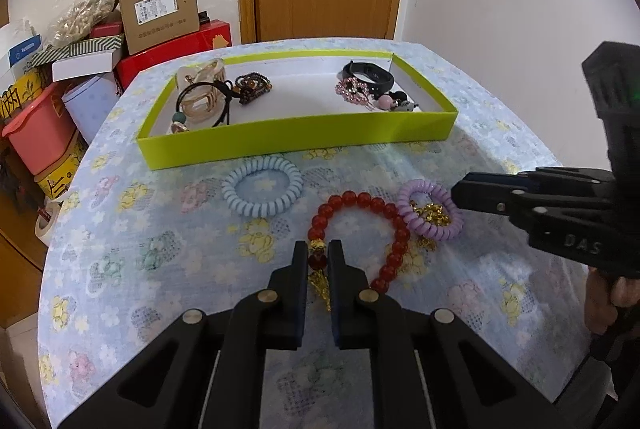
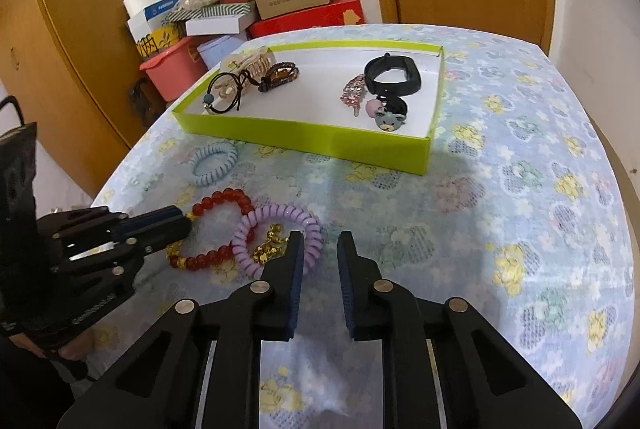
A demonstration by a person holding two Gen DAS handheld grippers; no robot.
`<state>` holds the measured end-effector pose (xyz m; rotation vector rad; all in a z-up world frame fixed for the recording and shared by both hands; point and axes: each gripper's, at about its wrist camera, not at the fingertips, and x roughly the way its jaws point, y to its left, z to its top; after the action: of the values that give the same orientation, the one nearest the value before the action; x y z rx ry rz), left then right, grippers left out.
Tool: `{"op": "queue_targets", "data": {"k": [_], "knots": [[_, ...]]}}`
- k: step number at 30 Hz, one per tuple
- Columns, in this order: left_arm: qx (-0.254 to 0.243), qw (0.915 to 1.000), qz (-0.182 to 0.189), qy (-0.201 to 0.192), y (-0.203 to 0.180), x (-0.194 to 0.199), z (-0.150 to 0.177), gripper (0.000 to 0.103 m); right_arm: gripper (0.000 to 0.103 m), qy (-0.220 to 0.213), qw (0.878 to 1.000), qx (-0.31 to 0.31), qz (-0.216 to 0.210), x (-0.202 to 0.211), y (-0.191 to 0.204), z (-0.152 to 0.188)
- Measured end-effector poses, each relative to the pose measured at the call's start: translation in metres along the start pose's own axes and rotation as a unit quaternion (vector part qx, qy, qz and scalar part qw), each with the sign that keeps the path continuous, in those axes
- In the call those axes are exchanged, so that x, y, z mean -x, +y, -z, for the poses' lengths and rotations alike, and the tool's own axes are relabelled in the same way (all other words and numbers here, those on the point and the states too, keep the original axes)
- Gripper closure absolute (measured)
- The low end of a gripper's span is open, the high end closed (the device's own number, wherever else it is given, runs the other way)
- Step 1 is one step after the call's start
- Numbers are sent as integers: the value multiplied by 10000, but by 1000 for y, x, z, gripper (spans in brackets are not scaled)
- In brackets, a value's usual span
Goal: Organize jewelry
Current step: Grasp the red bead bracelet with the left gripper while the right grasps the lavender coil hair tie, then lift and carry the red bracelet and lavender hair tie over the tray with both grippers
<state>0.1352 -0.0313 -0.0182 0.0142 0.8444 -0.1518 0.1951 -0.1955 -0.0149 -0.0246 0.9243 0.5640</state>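
Observation:
A red bead bracelet [image 1: 362, 201] with gold beads lies on the flowered tablecloth. My left gripper [image 1: 319, 253] is shut on its gold-bead end; the right wrist view shows it [image 2: 186, 223] at the bracelet [image 2: 224, 197]. A purple coil hair tie [image 1: 430, 215] rests over a gold chain [image 1: 430, 213] to the right; both show in the right wrist view [image 2: 280, 229]. A blue coil hair tie [image 1: 262, 185] lies near the green tray [image 1: 296, 137]. My right gripper [image 2: 320, 245] is open and empty, just right of the purple tie.
The tray [image 2: 320, 139] holds a black watch band [image 2: 394, 75], a pink rhinestone clip [image 2: 354, 89], a bear charm [image 2: 390, 119], a black hair tie [image 2: 226, 93] and a brown bead bracelet [image 2: 280, 73]. Boxes and a pink bin [image 2: 176, 69] stand beyond the table's left edge.

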Motion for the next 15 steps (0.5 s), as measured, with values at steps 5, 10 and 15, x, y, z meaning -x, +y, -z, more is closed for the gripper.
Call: {"op": "queue_targets", "data": {"k": [5, 10, 15], "knots": [[67, 9999, 9, -77, 6, 5, 0, 93, 85, 149, 9996, 211, 85, -10, 5, -1], [112, 9999, 28, -61, 10, 4, 2, 93, 93, 180, 9980, 515, 320, -10, 11, 0], [143, 9999, 53, -62, 11, 4, 2, 93, 94, 184, 9954, 786, 510, -8, 19, 5]]}}
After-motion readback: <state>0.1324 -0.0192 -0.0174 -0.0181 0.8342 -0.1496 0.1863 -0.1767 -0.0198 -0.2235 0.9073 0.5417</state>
